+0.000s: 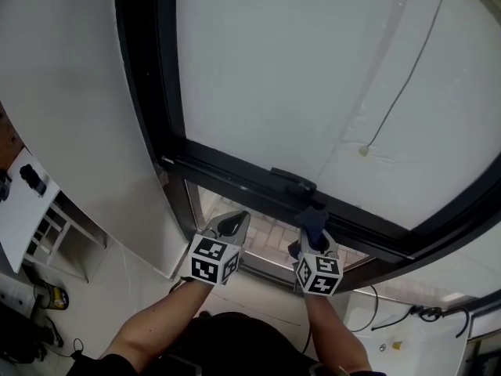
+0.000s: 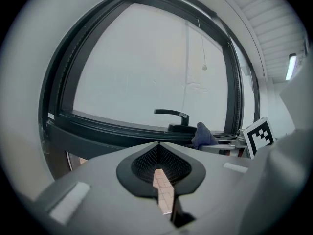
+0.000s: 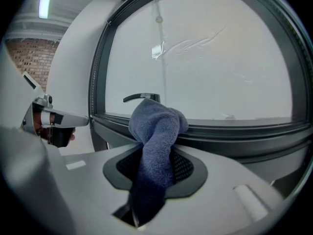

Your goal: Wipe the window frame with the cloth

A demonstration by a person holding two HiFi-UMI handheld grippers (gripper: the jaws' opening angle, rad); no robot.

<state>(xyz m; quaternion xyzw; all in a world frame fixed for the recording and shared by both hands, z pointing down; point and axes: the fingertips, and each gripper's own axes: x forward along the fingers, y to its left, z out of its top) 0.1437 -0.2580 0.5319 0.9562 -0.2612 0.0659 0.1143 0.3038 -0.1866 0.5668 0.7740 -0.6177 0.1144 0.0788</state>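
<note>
Up close, the blue-grey terry cloth [image 3: 157, 131] is bunched into a thick, twisted roll, soft-napped and darker toward its lower end. It is clamped between the right tongs [image 3: 155, 159], and its rounded top sits up at the bottom rail of the black metal window frame [image 1: 227, 175], just beside the black lever handle [image 1: 291, 181]. The left tongs [image 1: 232, 225] hang near the same rail, to the cloth's left, tips pressed together on nothing. Beyond the frame is a white pane [image 1: 313, 69] with a thin pull cord [image 1: 407, 84] hanging across it.
</note>
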